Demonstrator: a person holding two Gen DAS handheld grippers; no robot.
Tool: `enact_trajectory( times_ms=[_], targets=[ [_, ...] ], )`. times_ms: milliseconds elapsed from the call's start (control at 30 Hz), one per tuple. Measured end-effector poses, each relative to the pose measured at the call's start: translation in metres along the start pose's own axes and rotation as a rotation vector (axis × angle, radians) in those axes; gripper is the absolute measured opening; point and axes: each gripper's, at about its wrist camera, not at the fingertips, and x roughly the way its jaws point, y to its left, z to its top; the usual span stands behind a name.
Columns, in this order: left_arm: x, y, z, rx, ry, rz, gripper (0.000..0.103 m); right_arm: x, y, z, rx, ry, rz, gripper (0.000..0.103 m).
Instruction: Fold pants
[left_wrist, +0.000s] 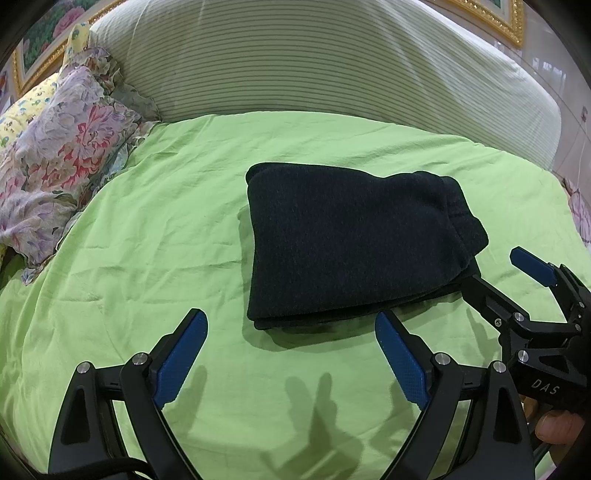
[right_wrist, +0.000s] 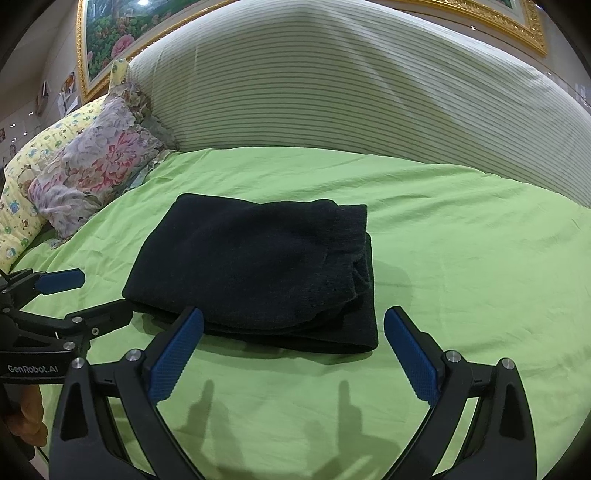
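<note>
Dark navy pants (left_wrist: 351, 240) lie folded into a compact stack on the green bed sheet (left_wrist: 166, 229); they also show in the right wrist view (right_wrist: 258, 266). My left gripper (left_wrist: 291, 325) is open and empty, just in front of the stack's near left corner. My right gripper (right_wrist: 293, 323) is open and empty, its fingers straddling the stack's near edge above the sheet (right_wrist: 461, 240). The right gripper also shows in the left wrist view (left_wrist: 495, 273), open beside the stack's right end. The left gripper shows in the right wrist view (right_wrist: 99, 291), open at the stack's left corner.
A floral pillow (left_wrist: 62, 158) and a yellow patterned pillow (right_wrist: 22, 206) lie at the left. A striped bolster (left_wrist: 295, 62) runs along the back of the bed. A gold-framed picture (right_wrist: 110, 40) hangs behind it.
</note>
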Motion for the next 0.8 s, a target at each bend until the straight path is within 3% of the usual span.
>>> enact_trajectory(
  times_ms=[800],
  targets=[
    [0.002, 0.007, 0.011, -0.026, -0.008, 0.009, 0.092, -0.002, -0.005, 0.008, 0.017, -0.015, -0.002, 0.098]
  ],
)
